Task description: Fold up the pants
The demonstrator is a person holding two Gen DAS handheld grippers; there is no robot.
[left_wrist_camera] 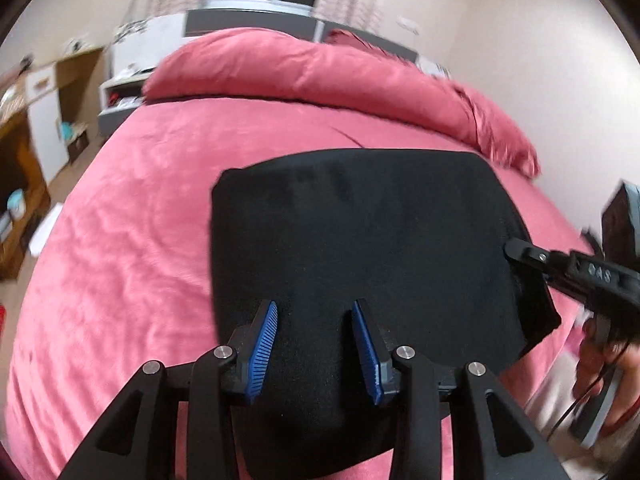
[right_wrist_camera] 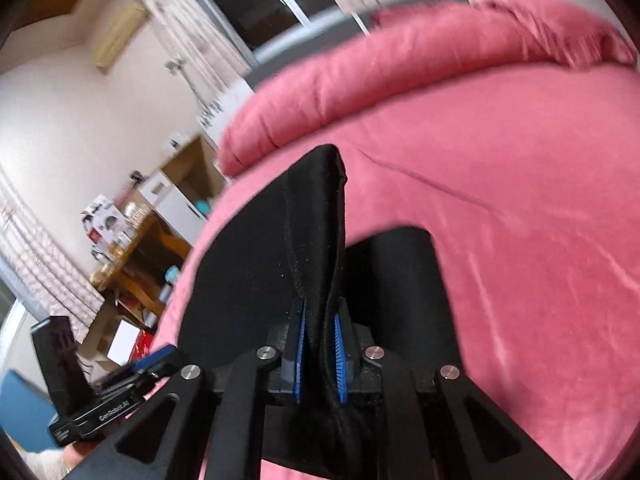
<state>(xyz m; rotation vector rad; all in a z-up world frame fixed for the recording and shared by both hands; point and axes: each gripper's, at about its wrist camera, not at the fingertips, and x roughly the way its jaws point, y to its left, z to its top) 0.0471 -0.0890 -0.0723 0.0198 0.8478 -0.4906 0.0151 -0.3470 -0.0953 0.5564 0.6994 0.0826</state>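
Right, my left gripper [left_wrist_camera: 314, 344] hangs with its blue-padded fingers [left_wrist_camera: 262, 344] spread wide and holding nothing, the black pants [left_wrist_camera: 360, 248] lying folded on the pink bed [left_wrist_camera: 120, 240] straight ahead and beneath them. My right gripper [right_wrist_camera: 320, 356] has its fingers [right_wrist_camera: 298, 360] pinched tight on a raised edge of the pants [right_wrist_camera: 316, 220], which stands up between the pads.
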